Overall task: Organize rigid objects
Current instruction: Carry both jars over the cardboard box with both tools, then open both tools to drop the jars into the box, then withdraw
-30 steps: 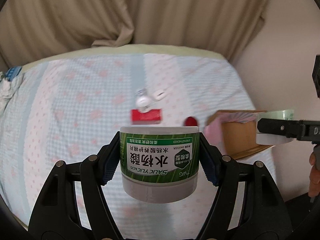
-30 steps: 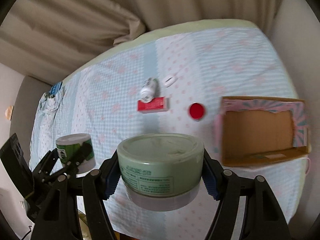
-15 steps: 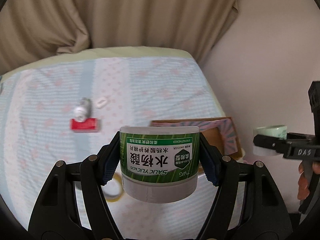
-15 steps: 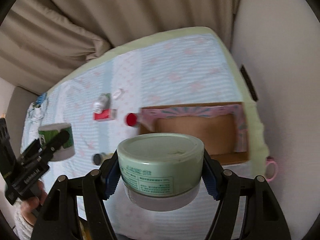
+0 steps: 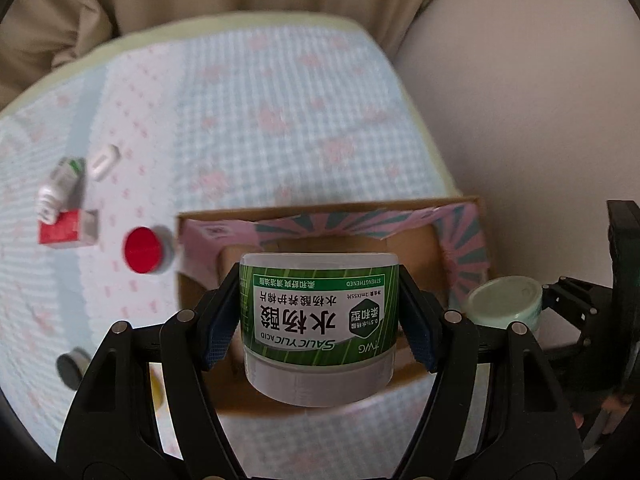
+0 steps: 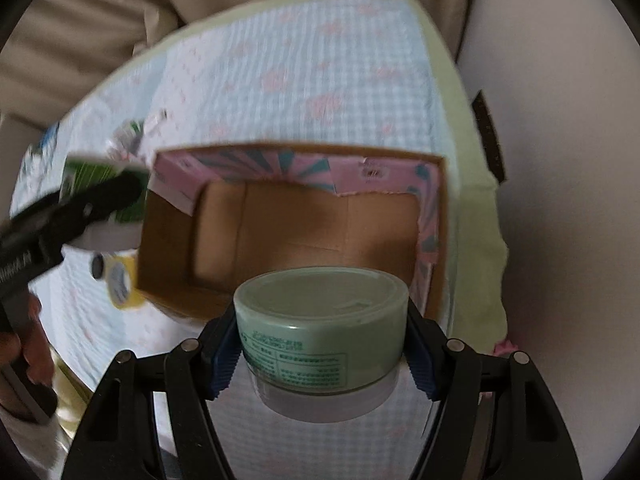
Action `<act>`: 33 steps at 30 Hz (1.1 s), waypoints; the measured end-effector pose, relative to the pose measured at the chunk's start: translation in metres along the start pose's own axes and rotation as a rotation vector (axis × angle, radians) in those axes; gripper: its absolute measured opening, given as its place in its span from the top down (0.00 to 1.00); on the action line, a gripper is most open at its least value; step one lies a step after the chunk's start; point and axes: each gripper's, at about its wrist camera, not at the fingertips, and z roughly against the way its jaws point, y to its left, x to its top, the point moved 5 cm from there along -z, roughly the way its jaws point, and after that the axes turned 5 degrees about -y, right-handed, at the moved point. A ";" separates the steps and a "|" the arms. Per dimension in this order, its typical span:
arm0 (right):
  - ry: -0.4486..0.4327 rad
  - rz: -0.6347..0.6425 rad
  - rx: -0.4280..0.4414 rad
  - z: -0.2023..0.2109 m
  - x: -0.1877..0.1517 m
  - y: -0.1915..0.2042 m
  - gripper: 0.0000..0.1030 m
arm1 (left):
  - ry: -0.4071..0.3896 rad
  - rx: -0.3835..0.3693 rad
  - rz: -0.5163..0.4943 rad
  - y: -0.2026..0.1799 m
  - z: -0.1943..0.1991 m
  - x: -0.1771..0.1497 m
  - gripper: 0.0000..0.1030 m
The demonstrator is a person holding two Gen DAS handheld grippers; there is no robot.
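My left gripper (image 5: 320, 320) is shut on a green-labelled salicylic acid jar (image 5: 320, 316), held upside down above the open cardboard box (image 5: 464, 216). My right gripper (image 6: 322, 340) is shut on a pale green jar (image 6: 322, 320), held over the box's near right corner (image 6: 434, 280). The pale green jar also shows in the left wrist view (image 5: 506, 304) at the box's right side. The green-labelled jar shows in the right wrist view (image 6: 96, 184) left of the box. The box interior (image 6: 300, 224) holds nothing.
On the checked bedspread (image 5: 280, 120) left of the box lie a red-lidded jar (image 5: 145, 250), a red carton (image 5: 66, 232), a white tube (image 5: 60, 184), a white capsule (image 5: 103, 162), a dark-lidded item (image 5: 72, 366) and a tape roll (image 6: 120, 280). A wall (image 5: 540, 100) is at the right.
Both grippers have moved right and closer to the box with their jars; the box now fills the middle of both views. The grips have not changed.
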 end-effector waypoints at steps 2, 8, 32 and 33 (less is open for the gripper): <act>0.017 0.064 -0.018 -0.022 -0.002 0.001 0.36 | 0.036 0.012 -0.003 0.003 -0.024 -0.004 0.34; 0.039 0.213 -0.062 -0.072 -0.001 0.004 0.36 | 0.111 0.043 -0.019 0.014 -0.076 -0.010 0.34; -0.066 0.283 -0.035 -0.064 0.000 0.005 0.00 | 0.131 0.109 -0.185 0.006 -0.067 -0.010 0.00; -0.066 0.284 -0.037 -0.061 0.000 0.006 0.00 | 0.130 0.108 -0.185 0.006 -0.065 -0.011 0.00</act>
